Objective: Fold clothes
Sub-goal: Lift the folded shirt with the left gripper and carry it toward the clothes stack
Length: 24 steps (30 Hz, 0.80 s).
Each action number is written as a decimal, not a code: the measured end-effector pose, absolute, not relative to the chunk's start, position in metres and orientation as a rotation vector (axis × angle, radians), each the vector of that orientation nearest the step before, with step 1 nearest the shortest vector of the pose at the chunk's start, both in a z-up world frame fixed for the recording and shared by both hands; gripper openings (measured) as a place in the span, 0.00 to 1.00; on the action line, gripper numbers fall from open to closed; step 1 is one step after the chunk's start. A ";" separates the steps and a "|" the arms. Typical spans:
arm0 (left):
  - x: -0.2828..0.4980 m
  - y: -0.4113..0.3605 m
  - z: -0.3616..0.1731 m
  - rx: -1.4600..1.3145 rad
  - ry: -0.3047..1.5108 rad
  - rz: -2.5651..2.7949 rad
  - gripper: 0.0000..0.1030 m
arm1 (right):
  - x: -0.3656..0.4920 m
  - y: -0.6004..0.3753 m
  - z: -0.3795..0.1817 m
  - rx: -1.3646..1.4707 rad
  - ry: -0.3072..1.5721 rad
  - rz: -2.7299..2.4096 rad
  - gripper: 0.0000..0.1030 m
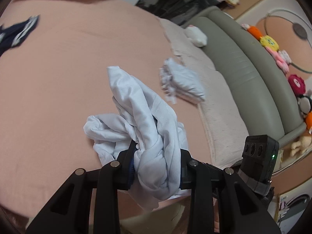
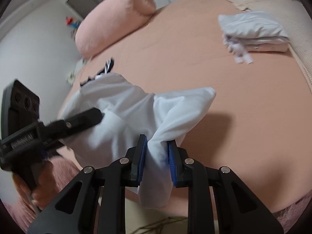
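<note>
A crumpled white garment [image 1: 140, 117] hangs between both grippers above the pink bed sheet [image 1: 58, 78]. My left gripper [image 1: 156, 156] is shut on a thick bunch of it, cloth filling the gap between its fingers. In the right wrist view my right gripper [image 2: 157, 146] is shut on another bunch of the same white garment [image 2: 124, 113], squeezed between its blue pads [image 2: 143, 152]. The left gripper [image 2: 85, 117] shows there at the left, held by a hand [image 2: 37, 193], buried in the cloth. A folded white stack [image 2: 253, 33] lies on the bed's far right.
A dark navy garment [image 1: 17, 33] lies on the sheet at the far left. A pink pillow [image 2: 115, 17] is at the head of the bed. A grey padded bed rail [image 1: 243, 74] with plush toys [image 1: 273, 46] runs along the right. A beige mat [image 1: 220, 97] covers the bed's right strip.
</note>
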<state>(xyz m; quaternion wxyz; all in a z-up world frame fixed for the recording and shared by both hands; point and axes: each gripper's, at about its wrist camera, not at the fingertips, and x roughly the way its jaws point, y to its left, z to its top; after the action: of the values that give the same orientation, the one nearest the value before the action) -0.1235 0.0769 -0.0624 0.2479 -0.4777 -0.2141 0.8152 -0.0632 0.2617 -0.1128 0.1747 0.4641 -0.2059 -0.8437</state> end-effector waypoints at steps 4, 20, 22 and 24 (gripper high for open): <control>-0.166 0.124 -0.043 -1.258 -0.557 2.179 0.31 | -0.090 0.307 -0.089 1.239 -0.663 -2.457 0.20; -0.374 0.277 -0.099 -1.292 -0.497 2.236 0.33 | -0.282 0.517 -0.096 1.241 -0.615 -2.806 0.23; -0.386 0.266 -0.136 -1.411 -0.548 2.175 0.46 | -0.290 0.525 -0.135 1.385 -0.639 -2.781 0.35; -0.385 0.245 -0.130 -1.368 -0.652 2.135 0.47 | -0.284 0.533 -0.131 1.304 -0.733 -2.784 0.39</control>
<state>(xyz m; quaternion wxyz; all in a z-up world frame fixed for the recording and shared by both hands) -0.3855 0.2449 -0.1295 0.2587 -0.5045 -0.2406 0.7878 -0.2837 0.5329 -0.1312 -0.0093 0.4127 -0.2320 -0.8808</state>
